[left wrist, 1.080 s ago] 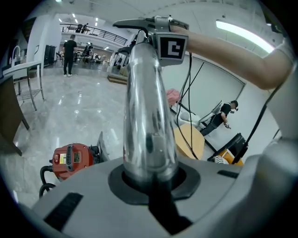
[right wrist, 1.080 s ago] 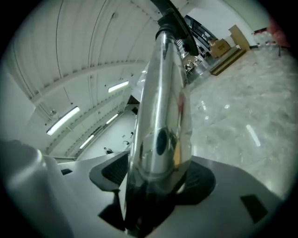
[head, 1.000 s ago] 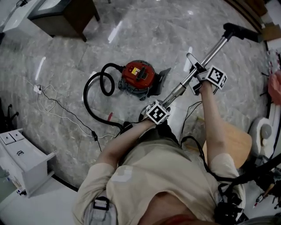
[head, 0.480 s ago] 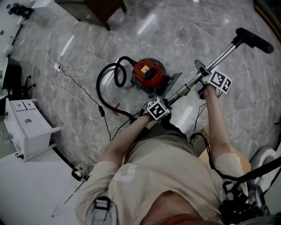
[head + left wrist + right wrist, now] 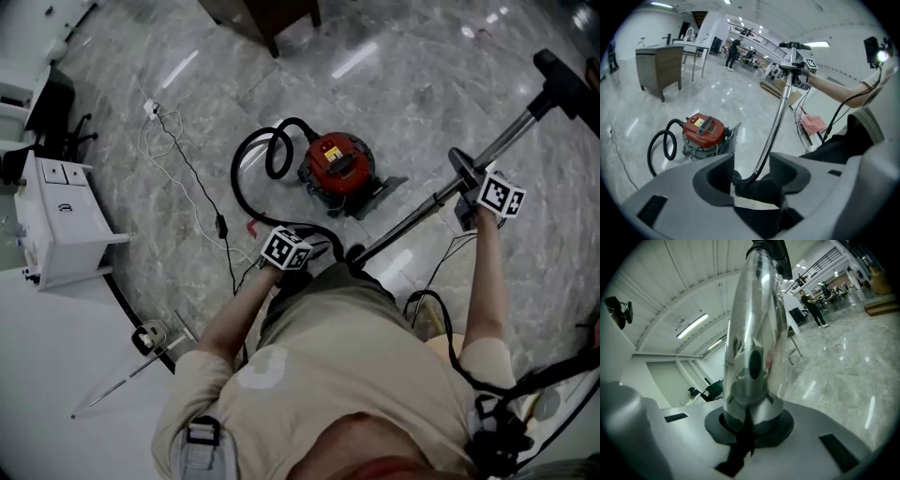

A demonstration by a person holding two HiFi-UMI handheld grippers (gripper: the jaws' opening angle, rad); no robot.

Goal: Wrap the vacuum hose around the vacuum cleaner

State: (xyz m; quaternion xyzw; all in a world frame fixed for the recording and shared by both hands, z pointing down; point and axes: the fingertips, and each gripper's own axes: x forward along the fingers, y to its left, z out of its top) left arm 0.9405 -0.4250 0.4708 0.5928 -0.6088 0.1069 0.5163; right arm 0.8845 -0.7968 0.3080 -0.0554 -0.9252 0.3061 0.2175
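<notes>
**Head view.** Looks steeply down on a glossy, grey-veined marble floor (image 5: 422,56). Shows the vacuum cleaner (image 5: 337,167), a squat red drum on a black base, standing on that floor well ahead of the person. Shows the ribbed black hose (image 5: 242,187) leaving the drum's left side, curling into one small loop, then sweeping in a wide arc along the floor toward the left gripper (image 5: 309,249); lying loose, not wound round the drum. Shows the straight chrome wand (image 5: 422,206) slanting up and right from near the person's lap to a black floor head (image 5: 565,82), w/ the right gripper (image 5: 466,192) on it partway up. White boxy cabinet (image 5: 56,225) at far left.

**Left gripper view.** Shows the left gripper (image 5: 751,171) w/ smooth grey plastic jaws standing apart, having just been opening. Between them, a black bent handle (image 5: 757,185) where the wand (image 5: 780,112) curves down, lying loose, not pinched. Beyond, left of the wand: vacuum cleaner (image 5: 704,131) w/ its hose (image 5: 652,150) in a round loop beside it. Up the wand, marker cube and bare forearm; floor head (image 5: 794,45) crossways at the top. Crumpled pink cloth (image 5: 813,124) on the floor at right. Wood-sided counter (image 5: 658,65) in the bkgd.

**Right gripper view.** Shows the right gripper (image 5: 749,425) w/ jaws closed tight, only just clamped, on the wand (image 5: 754,333). Smooth, mirror-bright tube rising straight out of the grip, reflecting the jaws, capped by the black floor head (image 5: 771,249).
</notes>
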